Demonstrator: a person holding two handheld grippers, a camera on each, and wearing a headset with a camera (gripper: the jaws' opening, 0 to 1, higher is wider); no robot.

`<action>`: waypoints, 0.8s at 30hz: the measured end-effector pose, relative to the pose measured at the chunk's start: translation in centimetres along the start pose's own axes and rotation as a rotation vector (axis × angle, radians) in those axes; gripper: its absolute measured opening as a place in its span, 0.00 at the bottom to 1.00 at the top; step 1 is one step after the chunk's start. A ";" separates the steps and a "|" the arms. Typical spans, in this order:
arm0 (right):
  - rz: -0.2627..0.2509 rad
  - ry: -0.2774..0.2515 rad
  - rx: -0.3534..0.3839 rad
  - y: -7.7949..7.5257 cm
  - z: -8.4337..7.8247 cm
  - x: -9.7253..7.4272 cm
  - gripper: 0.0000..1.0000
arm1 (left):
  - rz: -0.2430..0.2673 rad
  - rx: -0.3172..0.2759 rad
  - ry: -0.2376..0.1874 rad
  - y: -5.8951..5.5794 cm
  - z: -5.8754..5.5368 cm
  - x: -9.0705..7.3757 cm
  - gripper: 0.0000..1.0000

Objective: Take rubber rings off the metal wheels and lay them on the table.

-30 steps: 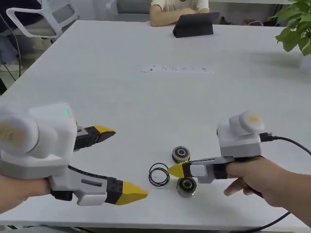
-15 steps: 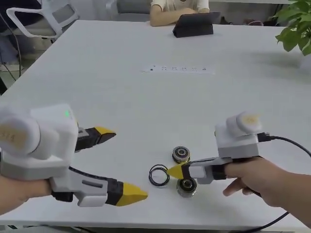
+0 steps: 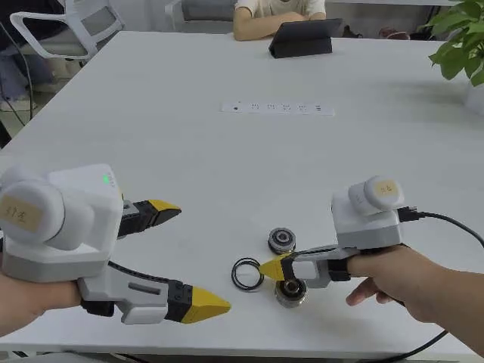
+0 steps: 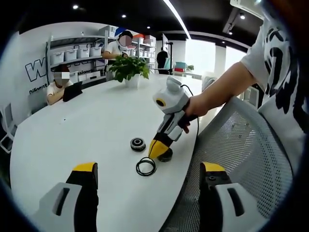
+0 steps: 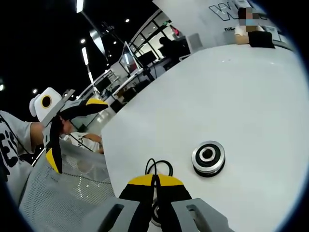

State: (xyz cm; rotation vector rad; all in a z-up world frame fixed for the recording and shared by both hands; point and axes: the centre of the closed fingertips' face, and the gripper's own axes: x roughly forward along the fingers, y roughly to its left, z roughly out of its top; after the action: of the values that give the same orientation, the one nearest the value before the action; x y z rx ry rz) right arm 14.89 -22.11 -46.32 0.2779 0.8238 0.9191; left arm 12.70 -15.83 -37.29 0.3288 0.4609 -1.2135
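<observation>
rubber rings near table edge, room beyond

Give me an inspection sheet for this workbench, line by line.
Surface: white table.
Job's things: far metal wheel; near metal wheel, partly under the right gripper; black rubber rings lying loose beside them.
Clutter: socket strip; dark tablet at the far end.
Grippers: left gripper open, off the work; right gripper shut, tips beside the rings.
Cables: black cable from the right gripper.
Surroundings: plant, chair, seated person.
</observation>
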 end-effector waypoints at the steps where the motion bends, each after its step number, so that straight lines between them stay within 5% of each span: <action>1: -0.003 0.000 -0.005 -0.1 0.0 0.0 0.00 | -0.001 0.001 0.002 0.0 0.0 0.0 0.85; 24: -0.025 -0.022 -0.041 -0.5 0.3 -0.3 0.08 | -0.004 0.005 0.012 -0.1 0.0 0.1 0.84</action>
State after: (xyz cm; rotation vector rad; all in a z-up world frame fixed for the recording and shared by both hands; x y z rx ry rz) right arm 15.28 -22.63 -46.24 0.2412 0.7854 0.9066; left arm 12.65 -15.94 -37.36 0.3392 0.4692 -1.2175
